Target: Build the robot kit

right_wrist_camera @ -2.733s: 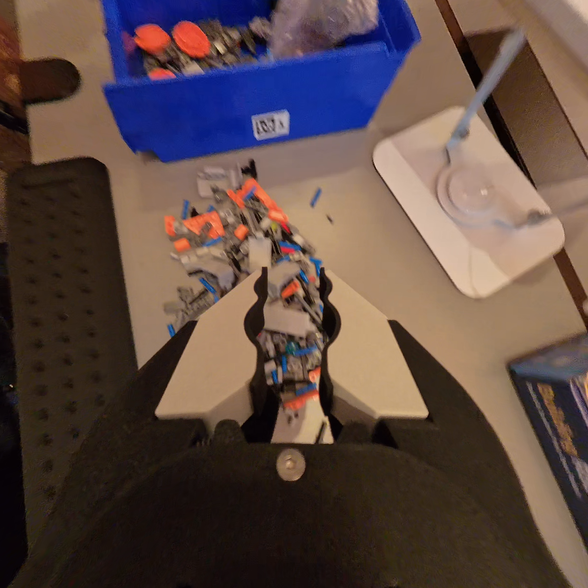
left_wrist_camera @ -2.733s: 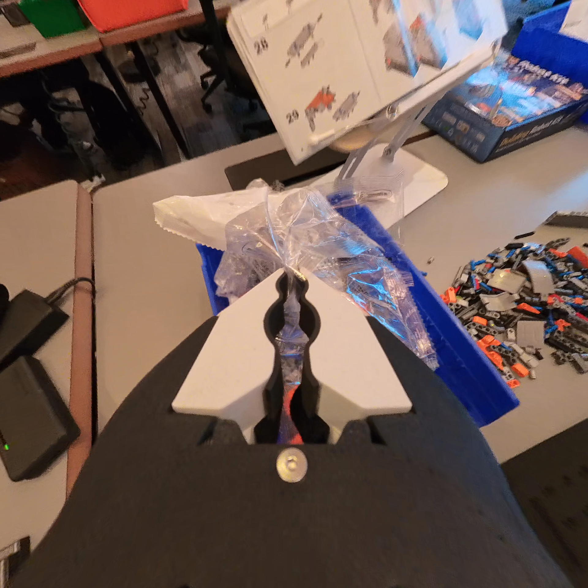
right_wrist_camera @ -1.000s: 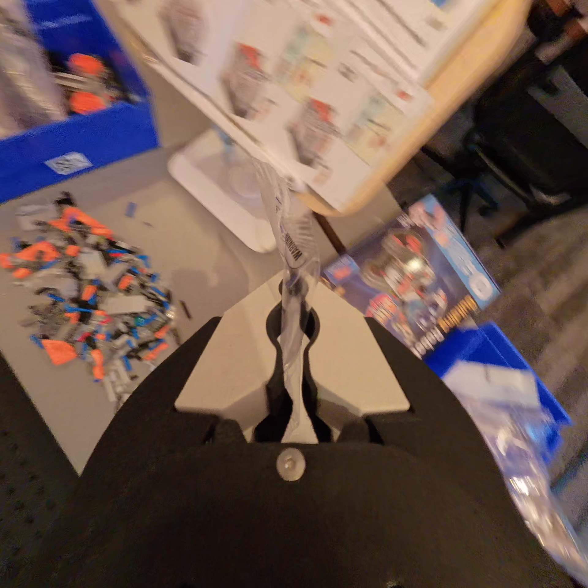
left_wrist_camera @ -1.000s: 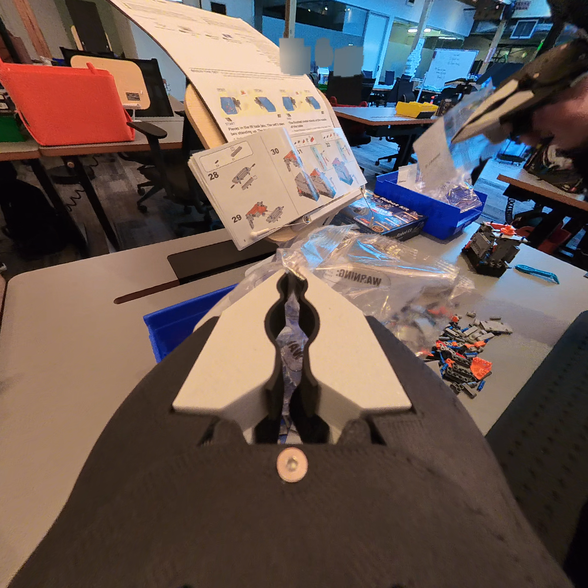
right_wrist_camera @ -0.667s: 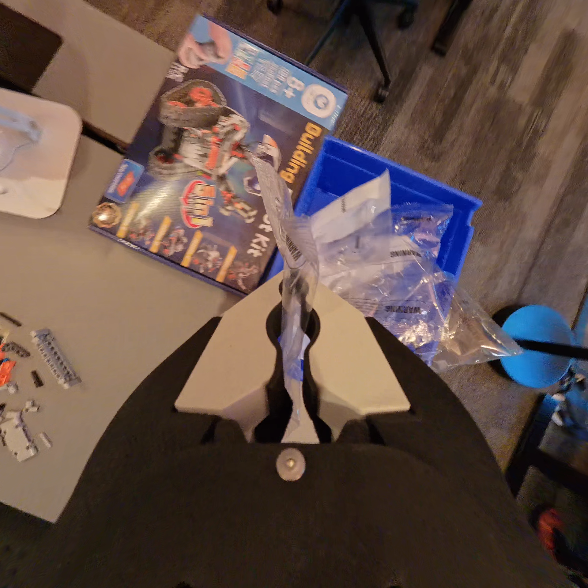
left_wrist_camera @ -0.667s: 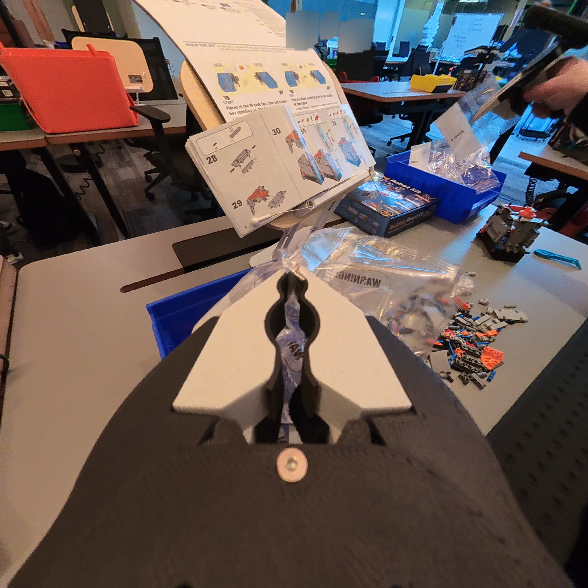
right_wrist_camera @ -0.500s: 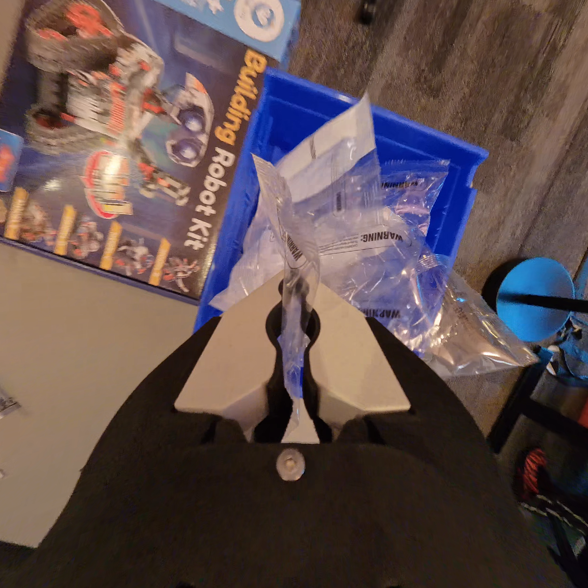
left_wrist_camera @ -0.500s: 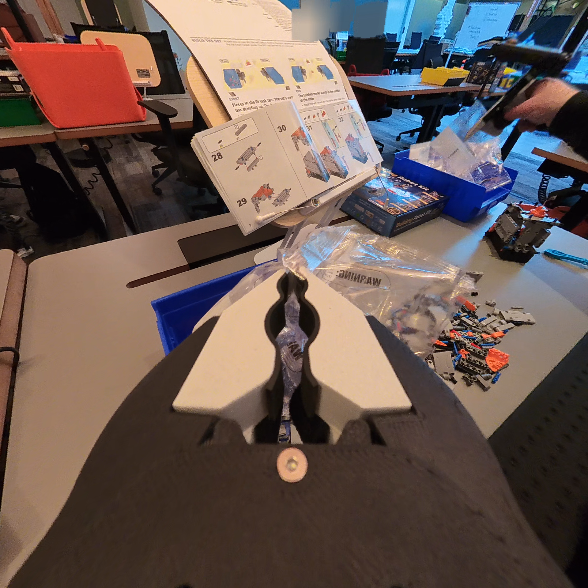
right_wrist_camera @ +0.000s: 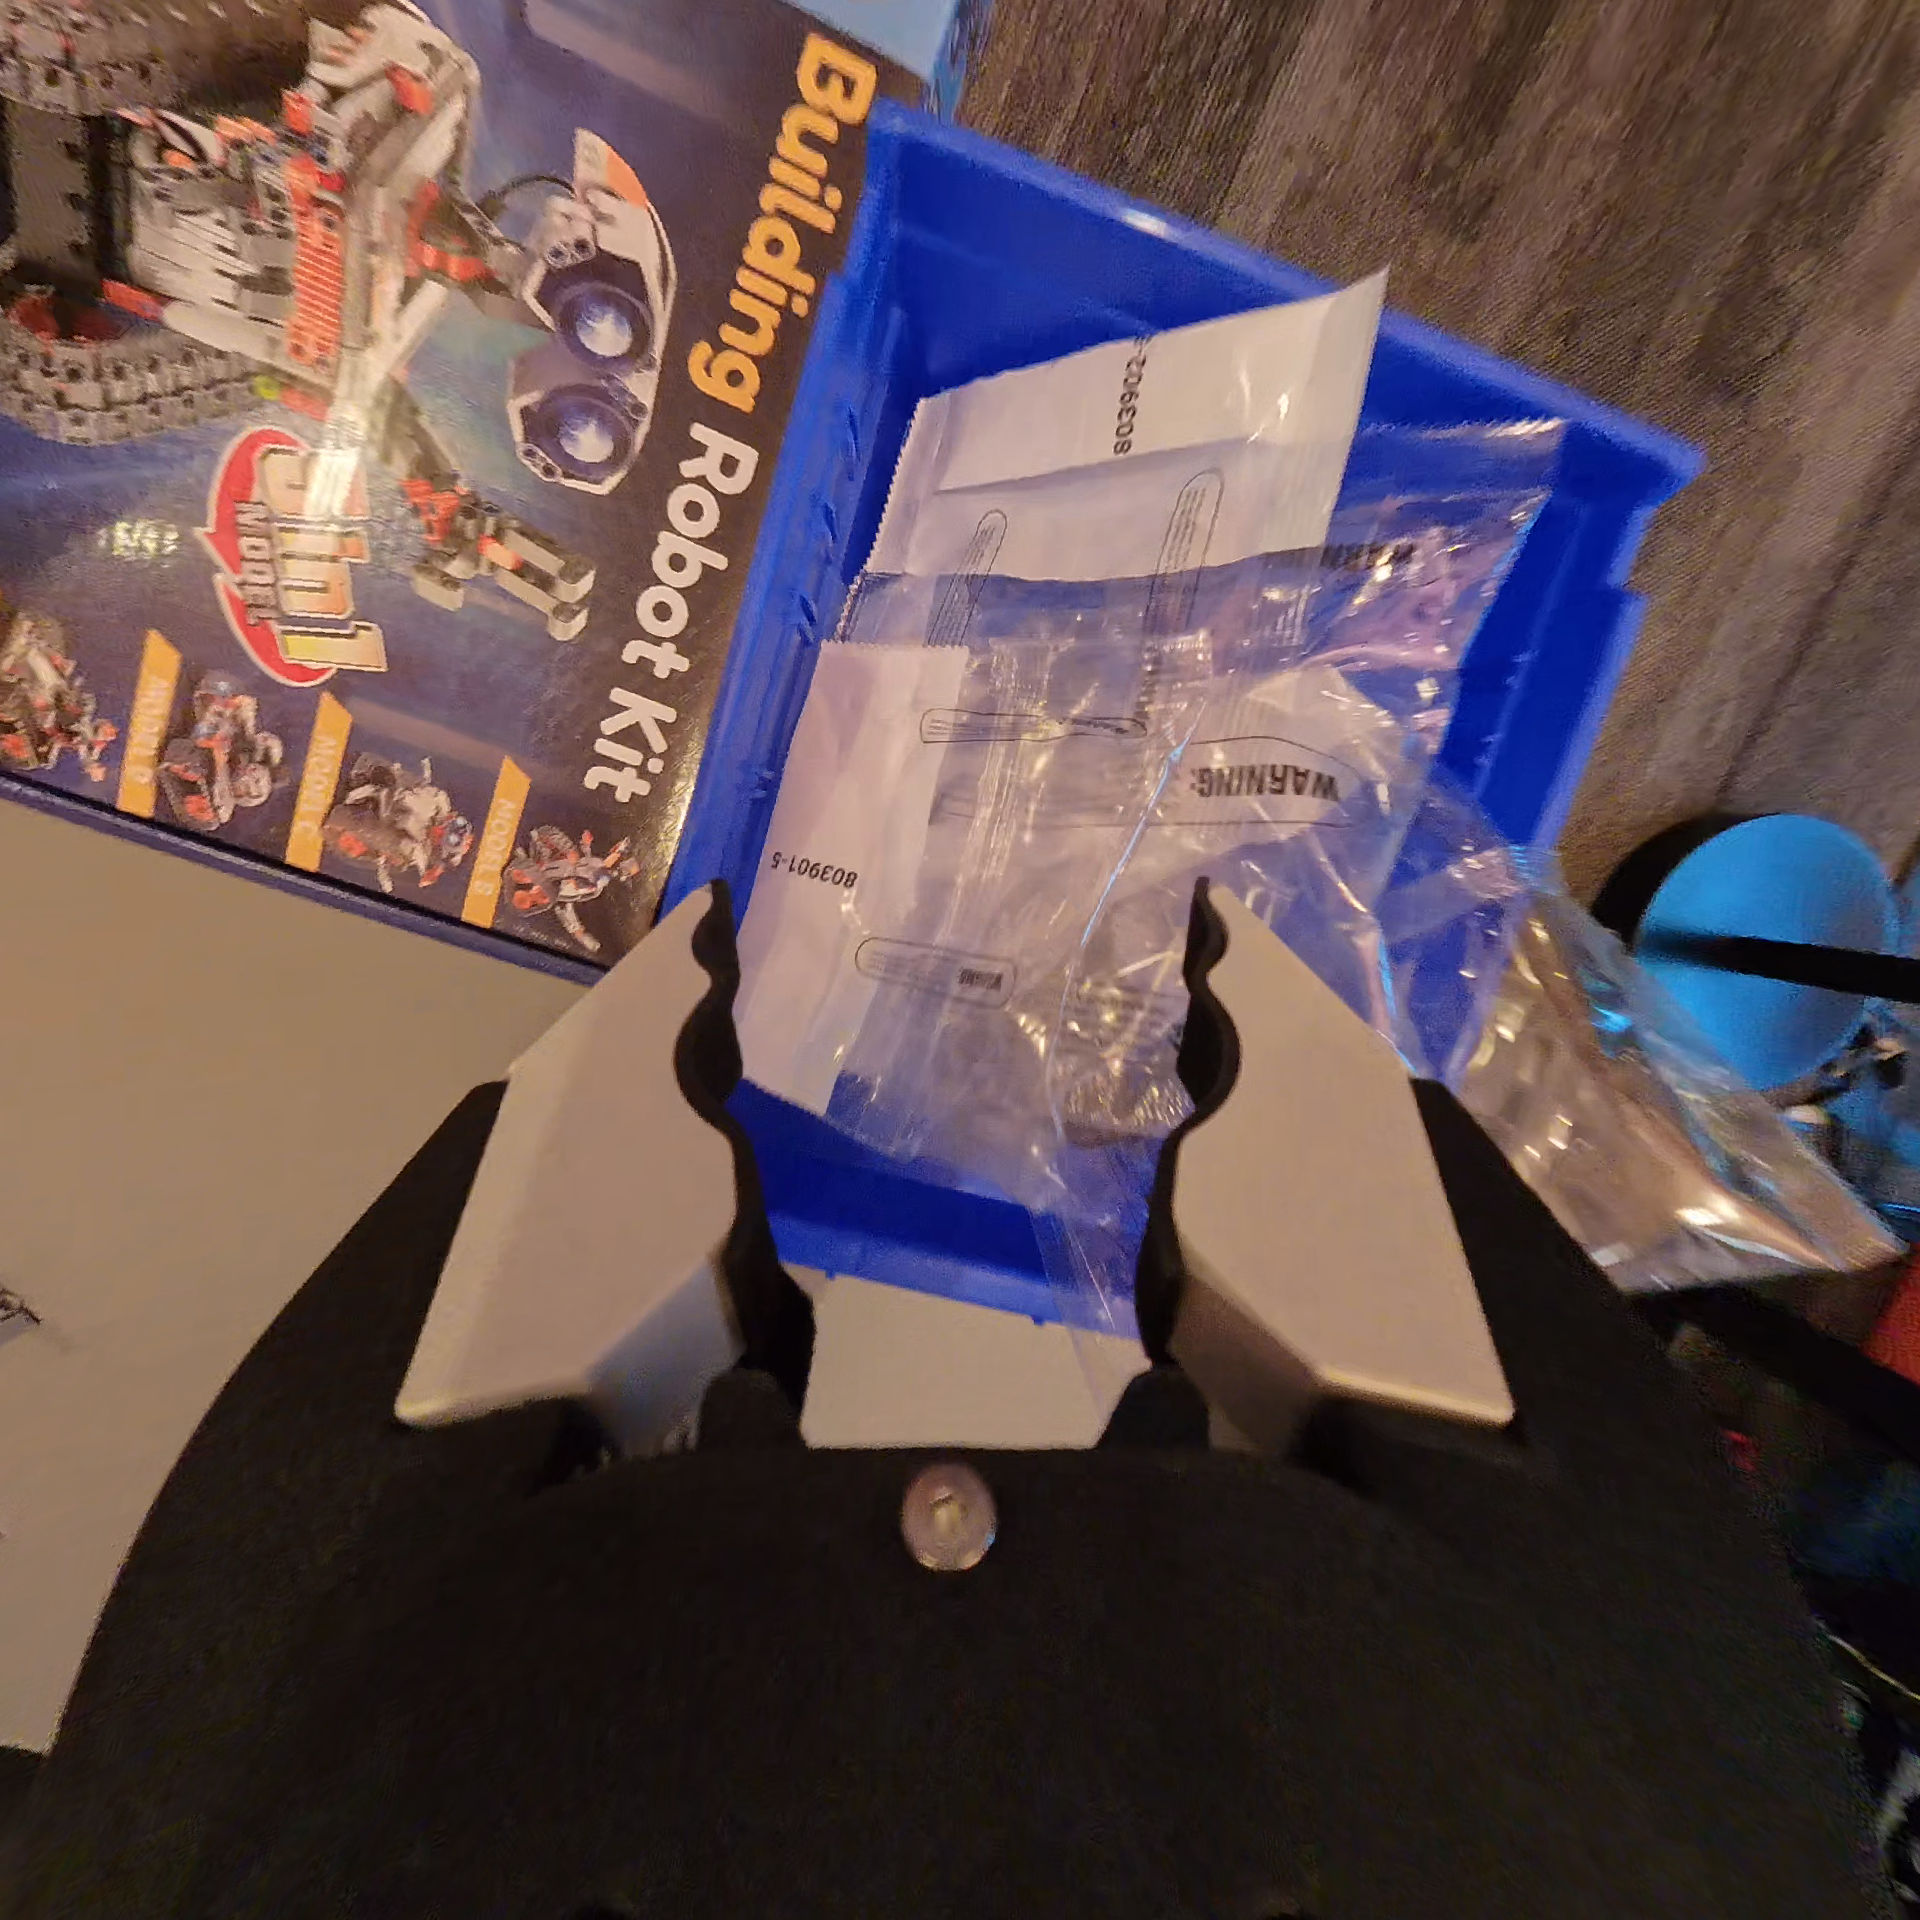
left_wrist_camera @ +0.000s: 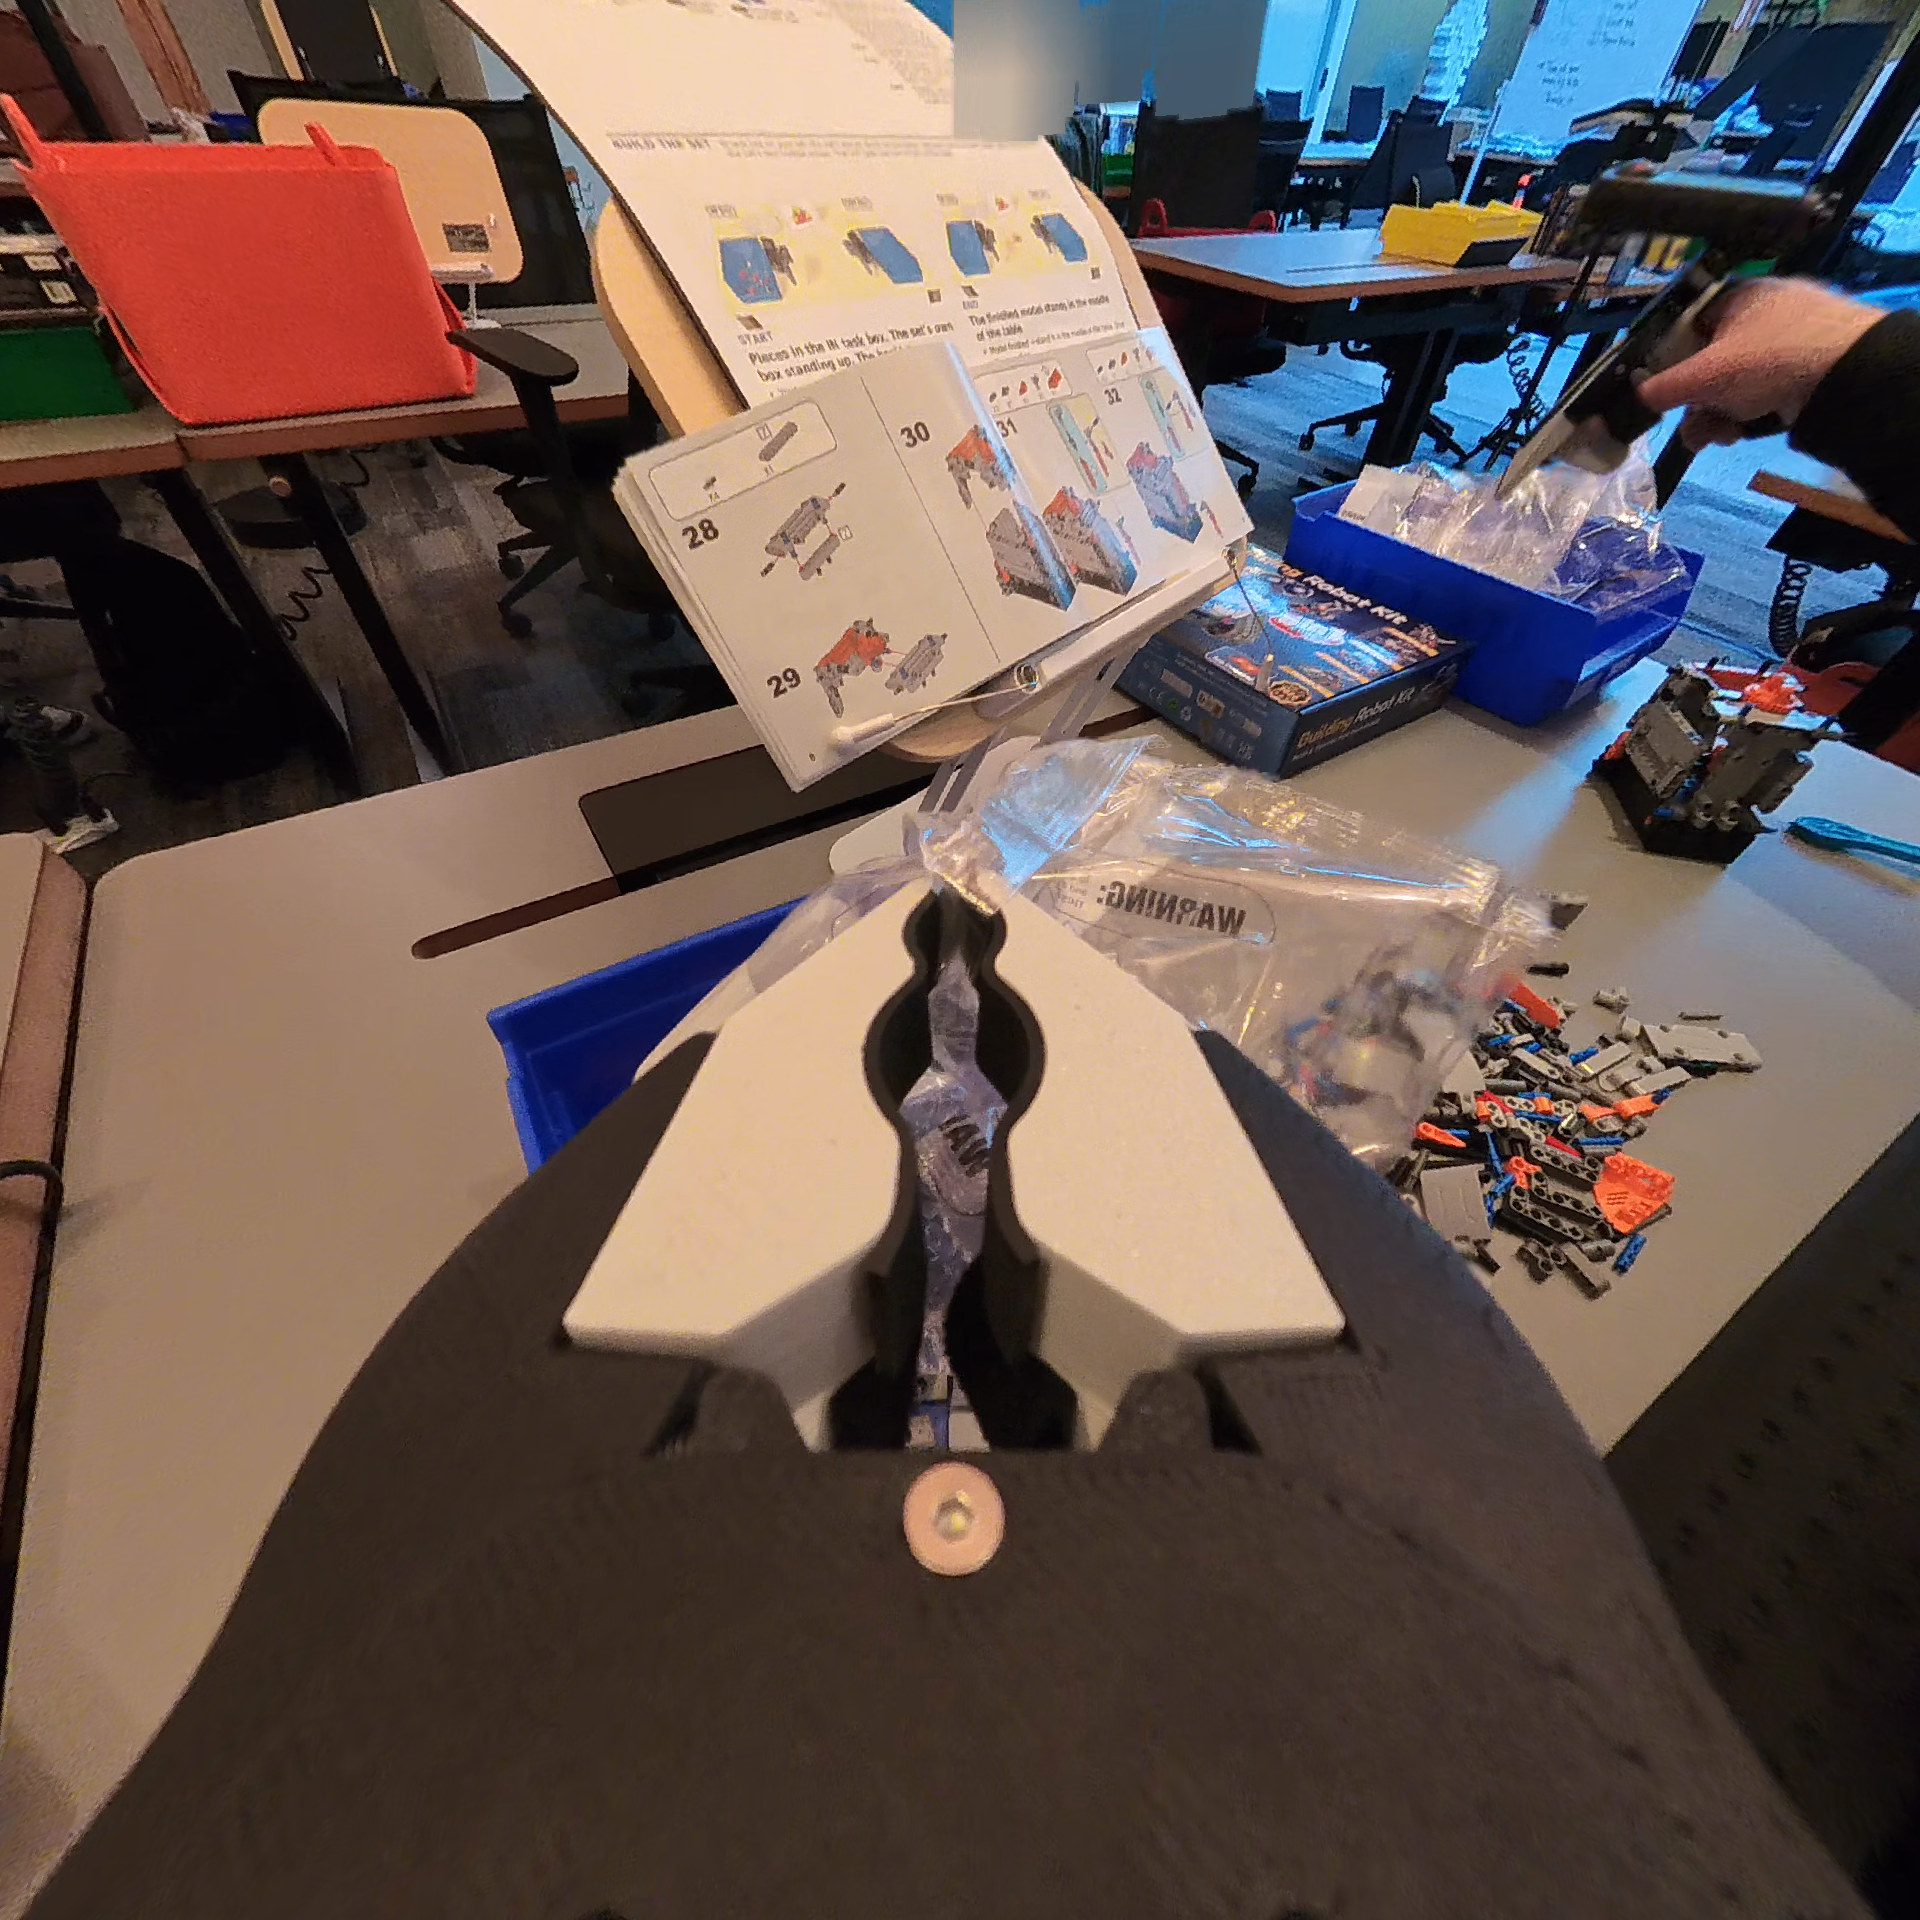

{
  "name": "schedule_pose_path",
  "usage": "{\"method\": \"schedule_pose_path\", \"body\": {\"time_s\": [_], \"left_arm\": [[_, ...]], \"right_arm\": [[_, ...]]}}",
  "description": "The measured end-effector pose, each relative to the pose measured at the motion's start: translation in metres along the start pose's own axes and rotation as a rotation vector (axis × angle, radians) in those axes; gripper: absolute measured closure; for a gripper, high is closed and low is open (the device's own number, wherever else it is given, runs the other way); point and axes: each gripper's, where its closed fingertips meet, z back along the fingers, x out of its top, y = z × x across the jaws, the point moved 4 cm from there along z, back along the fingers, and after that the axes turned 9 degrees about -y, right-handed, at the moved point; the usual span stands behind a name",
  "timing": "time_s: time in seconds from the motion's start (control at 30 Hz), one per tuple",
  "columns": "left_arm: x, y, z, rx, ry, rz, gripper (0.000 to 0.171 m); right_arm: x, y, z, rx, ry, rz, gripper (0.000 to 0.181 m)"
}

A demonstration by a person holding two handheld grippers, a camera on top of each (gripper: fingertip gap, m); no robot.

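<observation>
My left gripper (left_wrist_camera: 956,914) is shut on a clear plastic bag (left_wrist_camera: 1247,935) that holds small building pieces, lifted above a blue bin (left_wrist_camera: 623,1029) on the grey table. My right gripper (right_wrist_camera: 956,904) is open and empty, above a second blue bin (right_wrist_camera: 1039,260) at the table's edge. Several empty clear bags (right_wrist_camera: 1091,779) lie in that bin. The right gripper also shows far right in the left wrist view (left_wrist_camera: 1558,447), held by a hand over the same bin (left_wrist_camera: 1496,613).
A pile of loose grey, orange and blue pieces (left_wrist_camera: 1558,1122) lies right of the bag. An instruction booklet (left_wrist_camera: 914,540) leans on a stand. A kit box (right_wrist_camera: 343,395) lies beside the far bin. A part-built model (left_wrist_camera: 1704,758) stands at the right. The grippers' ends are close to 75 cm from one another.
My right gripper carried an empty clear bag over to the far blue bin, then opened and let it go into the bin. My left gripper keeps its grip on the bag of pieces.
</observation>
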Motion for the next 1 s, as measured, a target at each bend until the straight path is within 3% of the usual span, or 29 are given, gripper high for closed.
{"method": "schedule_pose_path", "body": {"time_s": [0.1, 0.17, 0.23, 0.37, 0.47, 0.6, 0.73, 0.77, 0.83, 0.87, 1.0], "left_arm": [[0.005, -0.001, 0.000, -0.016, -0.026, 0.013, 0.171], [0.008, -0.004, 0.000, -0.033, -0.038, 0.020, 0.171], [0.012, -0.007, 0.000, -0.049, -0.047, 0.024, 0.171], [0.022, -0.015, -0.001, -0.074, -0.059, 0.030, 0.171], [0.028, -0.021, -0.004, -0.094, -0.058, 0.035, 0.171], [0.034, -0.033, -0.009, -0.130, -0.049, 0.024, 0.171], [0.039, -0.043, -0.010, -0.184, -0.044, 0.016, 0.171], [0.039, -0.044, -0.011, -0.197, -0.040, 0.013, 0.171], [0.038, -0.043, -0.011, -0.205, -0.034, 0.012, 0.171], [0.038, -0.043, -0.011, -0.216, -0.034, 0.013, 0.171], [0.036, -0.039, -0.004, -0.249, -0.081, -0.014, 0.163]], "right_arm": [[0.022, 0.020, 0.043, -0.063, -0.101, 0.085, 0.097], [0.045, 0.073, 0.076, 0.006, -0.257, 0.215, 0.112], [0.065, 0.157, 0.107, 0.183, -0.405, 0.370, 0.117], [0.070, 0.345, 0.143, 0.519, -0.530, 0.685, 0.111], [0.058, 0.475, 0.144, 0.677, -0.579, 0.897, 0.102], [0.058, 0.591, 0.119, 0.766, -0.624, 0.997, 0.095], [0.076, 0.653, 0.090, 0.956, -0.630, 0.872, 0.099], [0.081, 0.662, 0.090, 1.016, -0.649, 0.836, 0.109], [0.082, 0.673, 0.097, 1.136, -0.697, 0.822, 0.162], [0.081, 0.677, 0.097, 1.159, -0.694, 0.833, 0.177], [0.082, 0.678, 0.098, 1.190, -0.631, 0.813, 0.181]]}}
